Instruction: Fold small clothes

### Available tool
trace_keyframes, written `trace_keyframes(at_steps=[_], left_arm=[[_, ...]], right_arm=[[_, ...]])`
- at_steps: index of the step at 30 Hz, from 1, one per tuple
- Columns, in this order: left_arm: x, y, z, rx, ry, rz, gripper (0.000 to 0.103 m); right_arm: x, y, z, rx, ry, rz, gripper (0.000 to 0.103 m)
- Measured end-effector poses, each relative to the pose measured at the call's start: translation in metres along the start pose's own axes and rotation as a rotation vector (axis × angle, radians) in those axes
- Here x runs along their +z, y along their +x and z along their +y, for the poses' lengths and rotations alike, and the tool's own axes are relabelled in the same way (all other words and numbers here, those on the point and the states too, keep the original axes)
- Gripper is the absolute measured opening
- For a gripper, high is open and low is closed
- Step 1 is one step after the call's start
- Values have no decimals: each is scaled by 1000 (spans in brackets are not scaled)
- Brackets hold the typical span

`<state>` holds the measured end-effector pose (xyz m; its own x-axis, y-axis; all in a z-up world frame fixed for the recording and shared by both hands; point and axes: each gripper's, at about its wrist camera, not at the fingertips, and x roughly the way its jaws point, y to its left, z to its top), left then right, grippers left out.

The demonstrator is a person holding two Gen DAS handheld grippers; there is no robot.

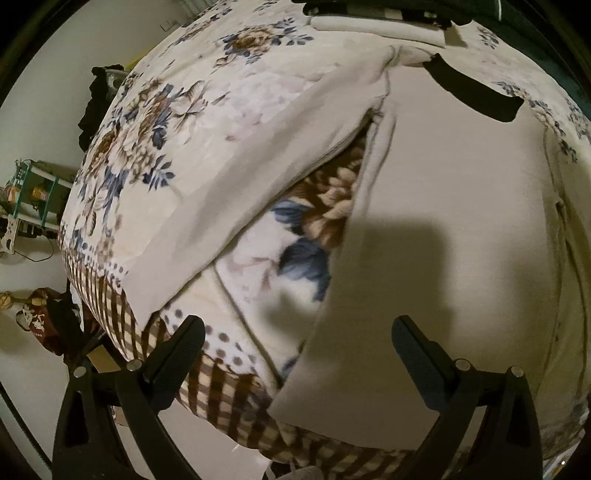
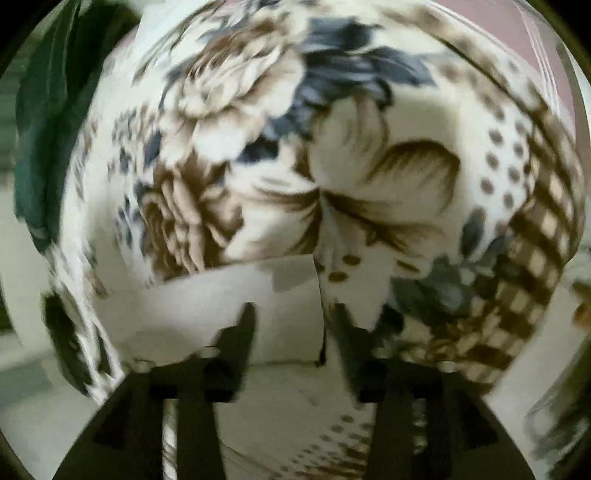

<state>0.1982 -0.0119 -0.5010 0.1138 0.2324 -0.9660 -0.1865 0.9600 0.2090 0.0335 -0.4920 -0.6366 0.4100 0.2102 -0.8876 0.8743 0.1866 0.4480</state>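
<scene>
A cream-white garment (image 1: 443, 206) lies spread on a floral blanket (image 1: 162, 155), one long part (image 1: 229, 177) angled off to the left. My left gripper (image 1: 295, 343) is open and empty, hovering above the garment's near edge. At the top of the left wrist view, the right gripper (image 1: 376, 14) sits over the garment's far edge; a black finger (image 1: 476, 94) lies on the cloth. In the blurred right wrist view, my right gripper (image 2: 291, 325) holds a cream cloth edge (image 2: 229, 310) between its fingers, jaws partly closed on it.
The blanket has a brown check border (image 1: 221, 384) at its near edge, with pale floor (image 1: 29, 314) below. A green rack (image 1: 33, 192) and dark clothes (image 1: 96, 99) stand at the left. A dark green cloth (image 2: 48, 129) lies at the left.
</scene>
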Motion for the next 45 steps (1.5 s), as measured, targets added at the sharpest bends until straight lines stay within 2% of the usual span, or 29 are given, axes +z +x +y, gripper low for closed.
trace_keyframes(at_steps=[2,4,7,8,9,10,13,16,19,23,26,30,32,36,40,41,43,45], left_arm=[[-1,4,4,3,-1,3,103],[-2,8,7,6,-3,6,103],[-4,14,11,11,-12,16,103],[-5,15,12,13,-16,20,103],[-6,16,14,14,-21,22,103],[-6,17,16,14,-24,24,103],[-8,17,21,14,-34,29,103],[-9,14,29,18,-46,16,103],[-11,10,45,35,-74,-2,103],[-16,9,66,69,-102,-20,103],[-20,11,85,96,-130,-20,103],[-25,16,108,123,-168,-16,103],[-28,19,116,132,-181,-17,103],[-35,28,127,136,-201,-2,103],[-42,34,136,138,-215,7,103],[-43,36,138,137,-219,13,103],[-46,39,143,136,-227,19,103],[-47,40,154,129,-241,21,103]], right_arm=[[2,13,-4,31,25,12,62],[5,32,-6,22,37,25,62],[0,39,3,13,27,-14,64],[-4,37,10,34,6,-40,57],[-8,36,20,51,-19,-45,41],[-13,42,28,52,-36,-33,8],[-34,31,61,53,-127,-45,8],[-77,20,121,-3,-368,-28,8],[-158,20,192,-57,-691,37,8],[-304,46,260,-131,-1142,156,8],[-416,74,274,-186,-1430,220,8],[-524,108,242,-291,-1675,291,8],[-548,124,232,-326,-1702,321,8],[-566,141,213,-369,-1702,351,8],[-588,151,209,-378,-1725,351,8],[-593,157,206,-387,-1724,379,12],[-600,172,195,-365,-1683,548,13],[-600,174,178,-271,-1572,770,26]])
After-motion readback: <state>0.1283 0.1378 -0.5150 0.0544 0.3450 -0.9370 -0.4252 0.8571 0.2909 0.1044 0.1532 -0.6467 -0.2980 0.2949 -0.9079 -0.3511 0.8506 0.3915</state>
